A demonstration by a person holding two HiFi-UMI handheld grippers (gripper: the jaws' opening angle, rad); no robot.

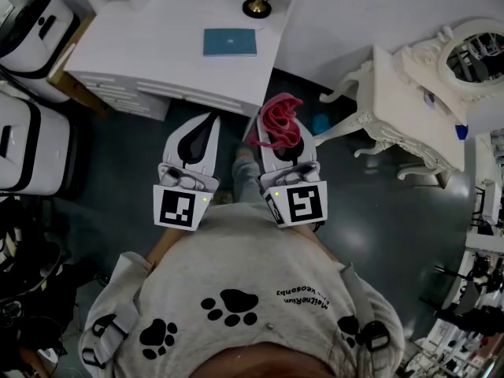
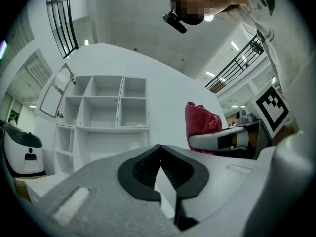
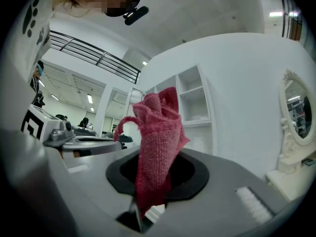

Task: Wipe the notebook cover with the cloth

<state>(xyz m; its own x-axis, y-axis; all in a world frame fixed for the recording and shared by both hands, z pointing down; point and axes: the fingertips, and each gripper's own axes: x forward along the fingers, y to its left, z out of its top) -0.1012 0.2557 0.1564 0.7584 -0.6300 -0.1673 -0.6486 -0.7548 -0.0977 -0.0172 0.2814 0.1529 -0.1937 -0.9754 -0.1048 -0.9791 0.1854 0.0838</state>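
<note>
White desk (image 1: 157,53) ahead bears the flat teal notebook (image 1: 230,42), well apart from both tools; the right gripper (image 1: 277,144) pinches a bunched crimson terry cloth (image 1: 279,120) (mostly loose above the jaws, so pressing might drag it free); the left gripper (image 1: 203,136) is closed, empty.

Head view steeply down; gripper views forward, white shelves (image 2: 103,107) in both.

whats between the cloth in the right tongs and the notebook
Nothing: in the head view only bare white desk top lies between the red cloth, clamped in the right tongs, and the blue notebook.
</note>
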